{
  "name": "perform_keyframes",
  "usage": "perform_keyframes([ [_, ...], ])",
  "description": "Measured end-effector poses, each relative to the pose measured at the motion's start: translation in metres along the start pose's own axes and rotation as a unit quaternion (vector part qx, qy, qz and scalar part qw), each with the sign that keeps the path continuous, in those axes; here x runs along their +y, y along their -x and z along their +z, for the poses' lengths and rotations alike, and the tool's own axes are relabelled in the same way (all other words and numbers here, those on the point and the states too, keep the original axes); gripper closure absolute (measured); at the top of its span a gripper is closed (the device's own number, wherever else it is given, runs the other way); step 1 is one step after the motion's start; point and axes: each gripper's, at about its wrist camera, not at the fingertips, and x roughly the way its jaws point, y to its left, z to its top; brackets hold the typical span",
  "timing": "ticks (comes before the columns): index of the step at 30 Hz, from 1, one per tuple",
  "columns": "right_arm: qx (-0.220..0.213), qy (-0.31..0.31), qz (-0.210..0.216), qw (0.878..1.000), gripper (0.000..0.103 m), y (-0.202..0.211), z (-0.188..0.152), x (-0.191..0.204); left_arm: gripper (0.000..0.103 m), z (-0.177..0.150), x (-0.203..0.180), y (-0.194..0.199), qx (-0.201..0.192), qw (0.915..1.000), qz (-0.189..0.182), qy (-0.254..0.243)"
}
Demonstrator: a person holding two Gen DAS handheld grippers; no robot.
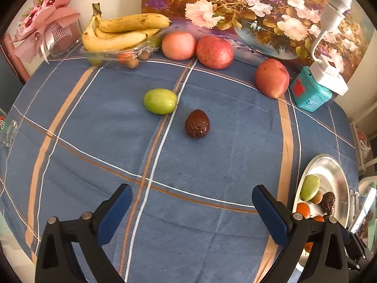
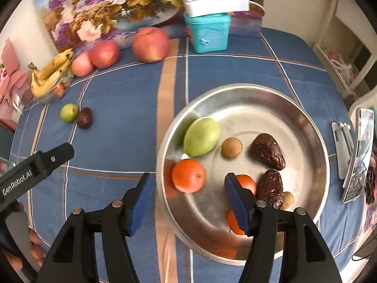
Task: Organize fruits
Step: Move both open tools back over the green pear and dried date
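The right gripper (image 2: 186,204) stands half open and empty over the round steel plate (image 2: 271,101), which holds a green oval fruit (image 2: 201,139), oranges (image 2: 188,175), wrinkled brown dates (image 2: 267,151) and small tan fruits (image 2: 232,147); one orange is half hidden behind a finger. The left gripper (image 1: 192,206), marked "GenRobot.AI", gapes wide and empty. Farther off, a green fruit (image 1: 160,101) and dark date (image 1: 197,123) lie on the blue checked tablecloth (image 1: 94,129); bananas (image 1: 122,31) top a clear tray.
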Motion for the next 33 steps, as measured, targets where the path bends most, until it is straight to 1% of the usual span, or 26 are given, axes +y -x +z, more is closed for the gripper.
perform_keyframes([
  [5,0.001,0.009,0.001,1.0,0.038,0.0,0.001,0.005,0.0,-0.001,-0.004,0.0,-0.004,0.9999,0.007,-0.013],
  [11,0.002,0.013,0.001,1.0,0.032,0.0,0.001,0.006,0.0,0.0,-0.007,-0.001,-0.005,0.9996,0.013,-0.023],
  [13,0.002,0.015,0.001,1.0,0.031,-0.001,0.001,0.006,0.0,0.0,-0.007,-0.001,-0.011,0.9993,0.024,-0.027],
  [15,0.002,0.018,-0.001,1.0,0.027,-0.001,0.0,0.007,0.0,0.0,-0.006,-0.001,-0.015,0.9989,0.034,-0.029],
  [16,0.0,0.02,-0.003,1.0,0.021,-0.001,0.0,0.007,0.0,0.0,-0.005,-0.001,-0.016,0.9988,0.034,-0.03],
  [17,-0.002,0.023,-0.005,1.0,0.013,-0.001,0.0,0.008,0.0,0.0,-0.005,-0.001,-0.016,0.9989,0.032,-0.03],
  [19,-0.01,0.033,-0.015,0.999,0.007,-0.001,-0.001,0.009,0.0,0.001,-0.004,-0.001,-0.017,0.999,0.029,-0.03],
  [22,-0.016,0.04,-0.024,0.999,0.006,-0.001,-0.001,0.011,0.0,0.002,-0.004,0.0,-0.021,0.9987,0.031,-0.036],
  [28,-0.021,0.03,-0.013,0.999,0.006,-0.002,-0.001,0.011,0.0,0.005,0.001,0.001,-0.024,0.9982,0.032,-0.045],
  [33,-0.011,0.031,-0.002,0.999,0.006,-0.007,0.0,0.014,0.0,0.008,0.013,0.001,-0.021,0.9974,0.042,-0.056],
])
